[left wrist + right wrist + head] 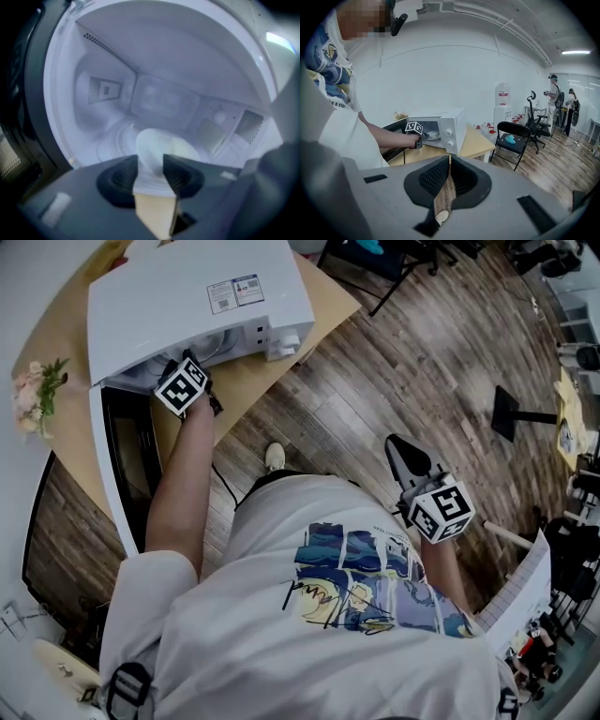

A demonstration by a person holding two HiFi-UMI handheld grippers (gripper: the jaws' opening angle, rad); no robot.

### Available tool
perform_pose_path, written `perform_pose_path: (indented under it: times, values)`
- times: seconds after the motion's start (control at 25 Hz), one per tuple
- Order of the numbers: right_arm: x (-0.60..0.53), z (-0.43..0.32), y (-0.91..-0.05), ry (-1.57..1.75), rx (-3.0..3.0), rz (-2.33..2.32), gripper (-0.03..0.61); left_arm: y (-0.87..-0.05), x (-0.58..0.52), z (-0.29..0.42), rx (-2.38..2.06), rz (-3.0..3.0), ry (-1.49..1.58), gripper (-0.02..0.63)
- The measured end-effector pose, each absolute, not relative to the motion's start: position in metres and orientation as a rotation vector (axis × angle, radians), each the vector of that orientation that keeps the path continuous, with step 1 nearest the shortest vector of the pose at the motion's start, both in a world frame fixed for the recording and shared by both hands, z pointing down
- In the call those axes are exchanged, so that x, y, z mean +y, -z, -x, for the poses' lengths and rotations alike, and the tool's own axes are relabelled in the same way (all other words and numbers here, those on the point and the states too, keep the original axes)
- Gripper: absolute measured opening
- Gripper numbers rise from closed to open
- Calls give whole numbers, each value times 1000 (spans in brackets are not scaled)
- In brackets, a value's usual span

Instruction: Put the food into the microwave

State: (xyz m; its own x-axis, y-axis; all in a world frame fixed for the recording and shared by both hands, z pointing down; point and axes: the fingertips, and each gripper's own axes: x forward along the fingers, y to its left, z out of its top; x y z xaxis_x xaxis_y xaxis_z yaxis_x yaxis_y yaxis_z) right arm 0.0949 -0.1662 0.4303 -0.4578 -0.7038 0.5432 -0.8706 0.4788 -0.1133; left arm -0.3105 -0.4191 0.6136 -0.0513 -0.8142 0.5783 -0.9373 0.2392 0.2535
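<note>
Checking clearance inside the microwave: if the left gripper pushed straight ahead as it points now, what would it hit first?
Most likely the pale round dish inside the white microwave, just beyond the open left gripper; depth is unclear.

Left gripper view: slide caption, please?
Open left claw facing a white plate inside the microwave.

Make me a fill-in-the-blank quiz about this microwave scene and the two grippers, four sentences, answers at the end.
1. The left gripper reaches into the microwave, whose door stands ___.
2. A white plate lies inside the microwave, and the left gripper's fingers stand ___.
3. The right gripper is shut and holds ___.
4. The microwave stands on a ___ table.

Missing words: open; apart; nothing; wooden.
</note>
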Motion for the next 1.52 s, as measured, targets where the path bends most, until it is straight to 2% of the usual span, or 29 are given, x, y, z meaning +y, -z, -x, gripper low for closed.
perform_pose_path:
  times: [0.2,0.8,1.08,1.36,1.52]
  values:
    - [-164,-102,-432,-532,-2309,-1309,15,-616,-416,312,-1923,-1624,-346,167]
    - [-151,-141,-436,-531,-2411,-1210,15,-584,-369,283,-1995,-1655,-359,173]
    - [-141,-167,-435,-522,-2492,-1110,12,-576,-311,245,-1952,-1649,-346,53]
    - [-118,-180,-439,-510,-2567,-978,11,-564,-245,187,-1833,-1737,-307,11]
    - [-106,-188,-445,-510,-2592,-908,11,-548,-212,143,-1749,-1841,-282,8]
